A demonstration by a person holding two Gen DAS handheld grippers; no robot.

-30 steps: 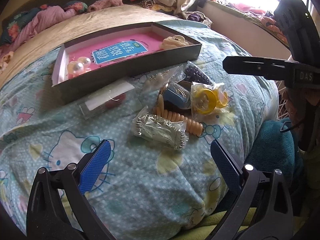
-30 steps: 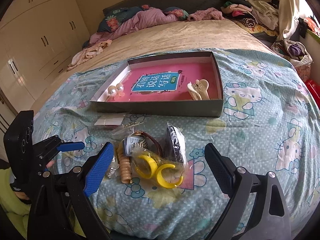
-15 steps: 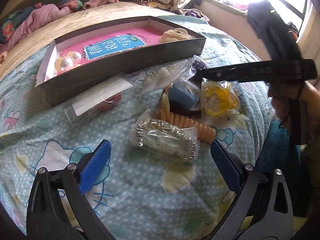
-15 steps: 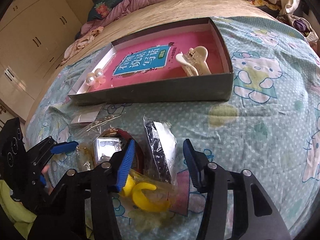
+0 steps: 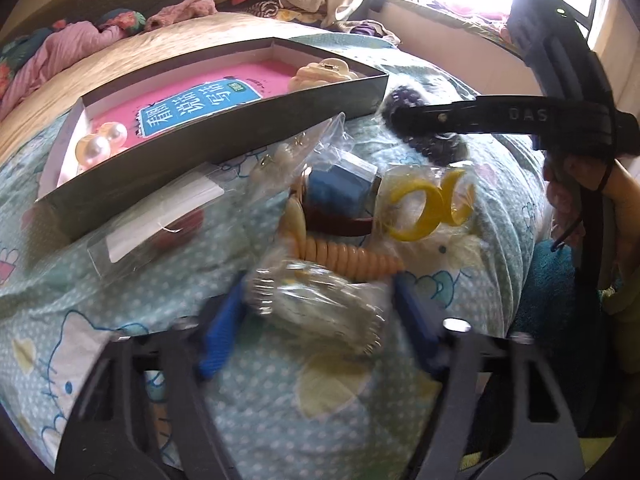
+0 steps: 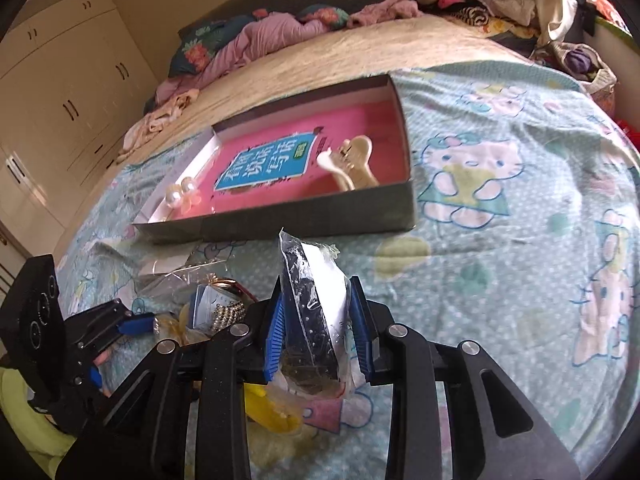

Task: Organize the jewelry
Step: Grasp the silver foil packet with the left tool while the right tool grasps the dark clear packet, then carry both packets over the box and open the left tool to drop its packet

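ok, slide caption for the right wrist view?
Right gripper clamps a bagged black beaded piece before the pink-lined box.

Packets crowd the box's near wall; bedspread rightward lies bare.

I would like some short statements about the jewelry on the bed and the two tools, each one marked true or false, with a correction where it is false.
1. The right tool is shut on a clear packet of dark beads. True.
2. The gray box holds no jewelry. False: a cream hair claw and pearl earrings lie in it.
3. The left tool stands around the silver packet, not yet shut. True.
4. The yellow hoops are inside the box. False: they lie in a bag on the bedspread, outside it.
5. The orange spiral hair tie lies on the bed. True.
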